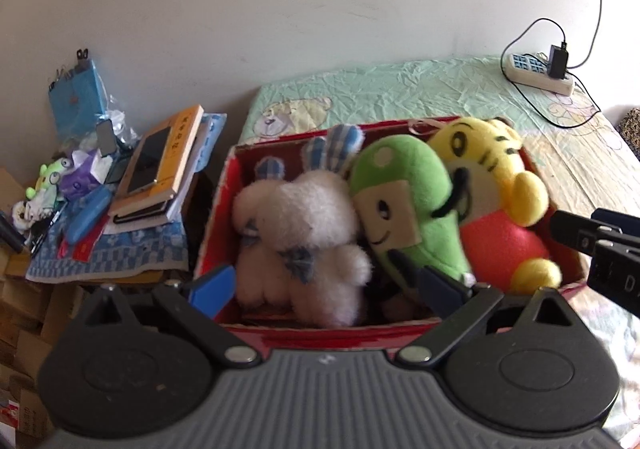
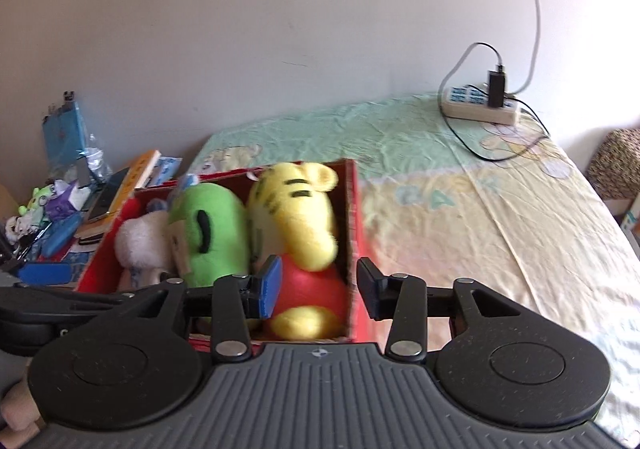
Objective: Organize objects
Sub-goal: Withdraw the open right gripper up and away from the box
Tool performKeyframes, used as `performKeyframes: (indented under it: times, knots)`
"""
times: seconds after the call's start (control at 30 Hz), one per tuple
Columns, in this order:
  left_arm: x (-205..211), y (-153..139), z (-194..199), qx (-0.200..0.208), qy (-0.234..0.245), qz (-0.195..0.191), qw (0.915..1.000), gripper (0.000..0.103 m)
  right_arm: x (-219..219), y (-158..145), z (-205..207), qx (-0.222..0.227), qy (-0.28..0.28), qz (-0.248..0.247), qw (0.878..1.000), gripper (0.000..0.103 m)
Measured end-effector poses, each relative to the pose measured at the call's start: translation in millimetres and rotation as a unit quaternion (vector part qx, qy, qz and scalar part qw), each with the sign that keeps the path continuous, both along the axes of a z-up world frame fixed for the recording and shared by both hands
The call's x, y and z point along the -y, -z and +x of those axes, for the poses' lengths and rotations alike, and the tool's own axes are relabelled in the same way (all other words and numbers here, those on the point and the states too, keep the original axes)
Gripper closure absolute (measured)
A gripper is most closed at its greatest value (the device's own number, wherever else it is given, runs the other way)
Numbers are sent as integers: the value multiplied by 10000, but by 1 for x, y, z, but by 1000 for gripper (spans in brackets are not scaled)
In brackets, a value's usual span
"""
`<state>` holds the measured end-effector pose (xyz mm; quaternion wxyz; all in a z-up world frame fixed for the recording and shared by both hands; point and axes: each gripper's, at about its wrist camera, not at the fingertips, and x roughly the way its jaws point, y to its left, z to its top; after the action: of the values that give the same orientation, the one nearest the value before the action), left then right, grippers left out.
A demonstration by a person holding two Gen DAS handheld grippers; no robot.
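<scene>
The red box (image 1: pixel 224 185) sits on the bed (image 1: pixel 440 85), and all three plush toys already stand in it side by side: the white rabbit (image 1: pixel 300 233) on my left, the green toy (image 1: pixel 404 201) in the middle, the yellow tiger (image 1: pixel 492 185) on the right. Each stands more or less upright, long axis running up out of the box, and they press against one another.

My left gripper (image 1: pixel 326 285) hangs over the near rim with its fingers spread wide and empty. The rabbit lies straight ahead between them, the left finger outside the box's left wall, the right one down against the green toy's base. This hand is nearer the rabbit and the green toy.

My right gripper (image 2: pixel 320 285) is also open and holds nothing. Its fingers straddle the box's right wall (image 2: pixel 354 233), the blue-padded one inside against the tiger's red belly, the other outside over the bed. The tiger is this hand's nearest toy.

I judge the packing nearly done, perhaps only a nudge or the box itself left to move.

The toys are soft pile fabric and would squash under a pinch. The box looks like stiff printed card with thin walls. The sheet is wrinkled cotton. A power strip (image 2: pixel 480 109) lies well apart near the wall.
</scene>
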<state>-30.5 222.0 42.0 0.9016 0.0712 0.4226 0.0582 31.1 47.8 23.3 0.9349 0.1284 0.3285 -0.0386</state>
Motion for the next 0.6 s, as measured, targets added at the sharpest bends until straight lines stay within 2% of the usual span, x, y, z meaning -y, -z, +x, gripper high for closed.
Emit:
performKeyframes:
  times: [0.17,0.4,0.6]
  knots:
    - [33,1,-2,-162,199,-121,9996,4,24,3,-13,-108,182,-48,9998,58]
    - [82,8,-7,-317,346,31,9989,4,61,14,-31,-321,533,-4,9981,58]
    - [100,9,-12,-389,301,48,9988,4,73,19,-38,-356,487,5,9982,55]
